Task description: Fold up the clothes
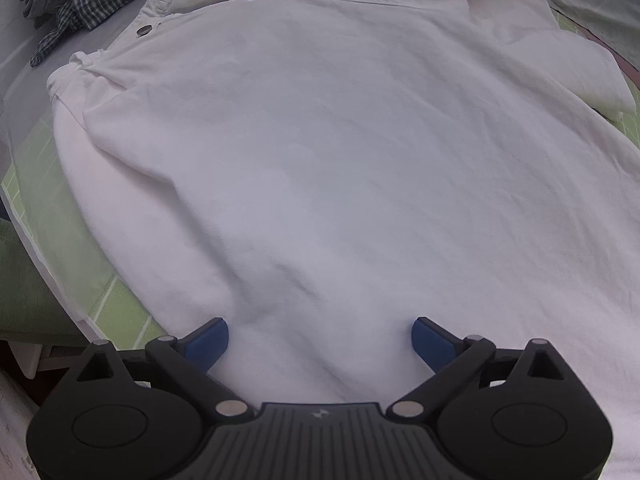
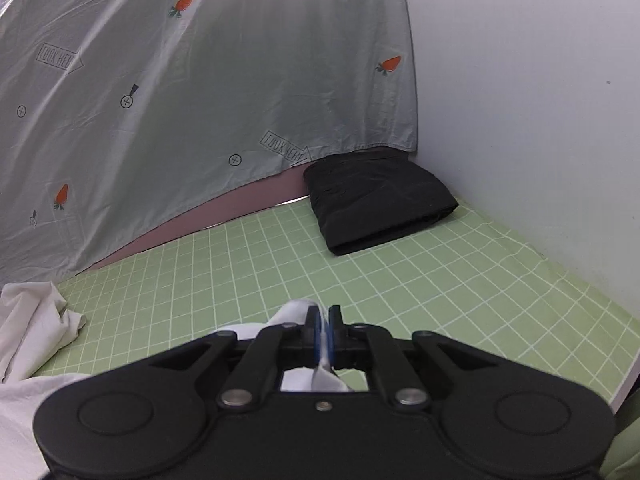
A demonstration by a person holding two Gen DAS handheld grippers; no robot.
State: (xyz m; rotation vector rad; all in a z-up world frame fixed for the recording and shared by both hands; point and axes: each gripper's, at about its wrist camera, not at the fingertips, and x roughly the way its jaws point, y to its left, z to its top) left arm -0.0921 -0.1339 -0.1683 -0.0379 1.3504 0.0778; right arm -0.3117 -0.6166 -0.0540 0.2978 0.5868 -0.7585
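White shirt (image 1: pixel 340 152) spread on green grid mat (image 2: pixel 400 272). Left claw (image 1: pixel 320 340) spread apart above the fabric; right claw (image 2: pixel 324 328) clamped on what appears its white edge.

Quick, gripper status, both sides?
Left gripper: open, empty, over the white shirt.
Right gripper: closed on white shirt fabric.
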